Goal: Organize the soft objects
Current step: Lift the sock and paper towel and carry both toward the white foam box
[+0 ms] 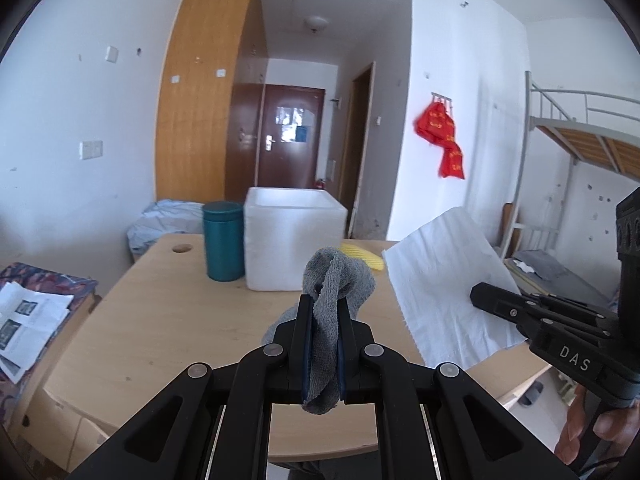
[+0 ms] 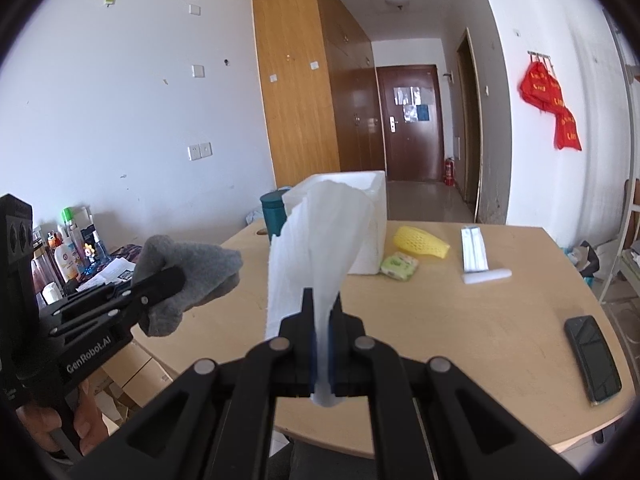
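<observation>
The cloth [image 1: 334, 304] is grey; the tissue [image 2: 316, 240] plain white. Both grippers, left [image 1: 322, 312] and right [image 2: 322, 312], are black with blue pads. The table [image 2: 480, 320] is pale wood. On it stand a white foam box [image 1: 294, 248] and a teal canister [image 1: 224, 246]; the net sleeve [image 2: 418, 242] is yellow mesh, the wipes pack [image 2: 399, 266] light green, the phone [image 2: 592, 358] black.

The right gripper [image 2: 321, 312] has its jaws clamped on a white tissue [image 2: 320, 240] above the worktop [image 2: 480, 320]; at left, the left gripper [image 2: 176, 276] pinches a grey cloth [image 2: 200, 264].
</observation>
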Demonstrator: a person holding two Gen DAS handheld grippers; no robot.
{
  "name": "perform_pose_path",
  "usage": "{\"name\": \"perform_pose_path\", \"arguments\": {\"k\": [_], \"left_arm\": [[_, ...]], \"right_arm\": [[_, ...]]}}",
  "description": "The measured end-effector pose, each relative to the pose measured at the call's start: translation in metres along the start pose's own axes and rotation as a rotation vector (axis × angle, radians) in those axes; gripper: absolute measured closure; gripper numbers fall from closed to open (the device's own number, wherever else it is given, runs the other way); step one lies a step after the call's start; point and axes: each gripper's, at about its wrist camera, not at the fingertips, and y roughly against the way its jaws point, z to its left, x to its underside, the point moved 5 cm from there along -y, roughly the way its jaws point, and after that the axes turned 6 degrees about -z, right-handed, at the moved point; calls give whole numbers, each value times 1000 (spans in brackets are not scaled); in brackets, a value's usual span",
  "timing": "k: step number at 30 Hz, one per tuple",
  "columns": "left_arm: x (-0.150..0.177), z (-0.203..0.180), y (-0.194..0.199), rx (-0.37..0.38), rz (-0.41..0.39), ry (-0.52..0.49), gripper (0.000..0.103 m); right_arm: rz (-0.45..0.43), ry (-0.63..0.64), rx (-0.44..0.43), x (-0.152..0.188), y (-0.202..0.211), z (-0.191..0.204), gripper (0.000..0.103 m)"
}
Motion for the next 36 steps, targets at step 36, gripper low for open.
{"name": "perform_pose_path", "arguments": {"k": [36], "left_arm": [[-15, 30, -73, -43, 45, -7, 93]], "right_arm": [[9, 39, 84, -27, -55, -27, 97]]}}
